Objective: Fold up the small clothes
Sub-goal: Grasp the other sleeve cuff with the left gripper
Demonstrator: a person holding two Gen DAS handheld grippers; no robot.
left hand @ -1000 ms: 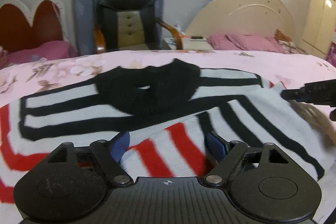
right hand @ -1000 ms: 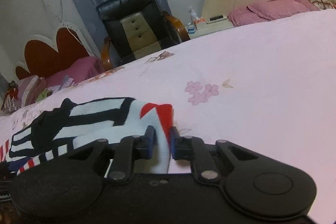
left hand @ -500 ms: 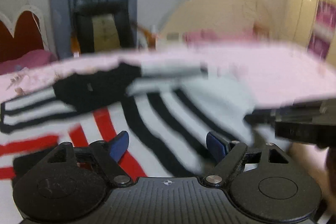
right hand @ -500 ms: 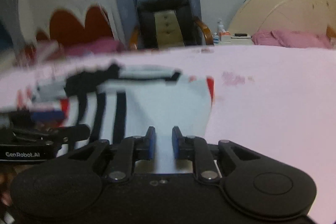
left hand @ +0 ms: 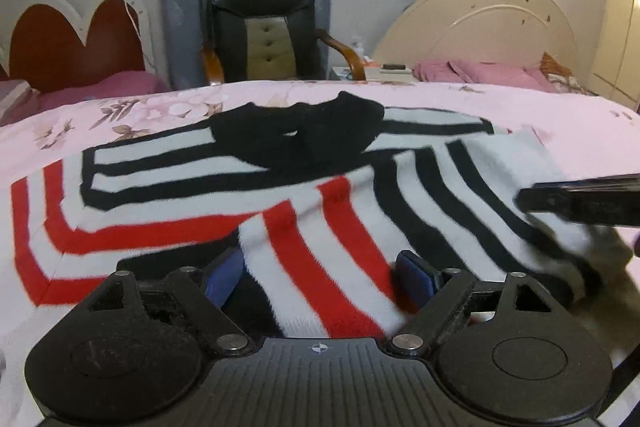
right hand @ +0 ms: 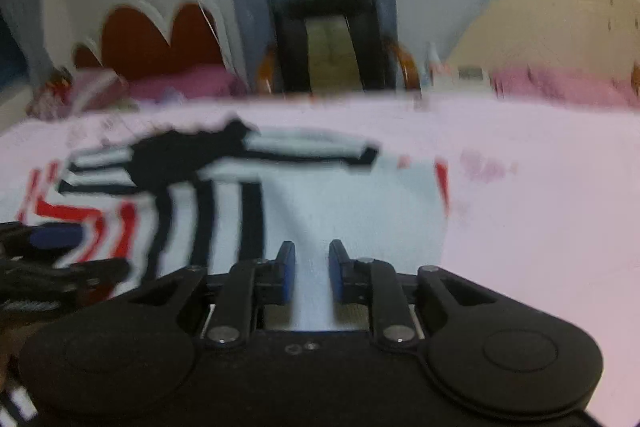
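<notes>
A small knit sweater (left hand: 320,195) with black, white and red stripes and a black collar lies flat on the pink bed (left hand: 560,131). Its right side is folded over the body. My left gripper (left hand: 320,273) hovers at the near hem; its jaws are opening, and the striped fold lies loosely between the blue pads (left hand: 416,273). In the blurred right wrist view, my right gripper (right hand: 312,267) is nearly closed, and white cloth of the sweater (right hand: 320,195) fills the narrow gap between its pads. The right gripper (left hand: 580,203) also shows as a dark bar at the right edge.
The flowered pink bedsheet (right hand: 540,227) spreads right of the sweater. Behind the bed stand a black office chair (left hand: 264,27), a cream headboard (left hand: 480,27) with pink pillows (left hand: 472,71), and a red heart-shaped headboard (left hand: 72,43). The left gripper (right hand: 52,247) sits at the far left.
The right gripper carried the sweater's white edge leftward over the body and rolled level. Its pads have parted slightly. The left gripper swung sideways and back and now sits over the folded red stripes.
</notes>
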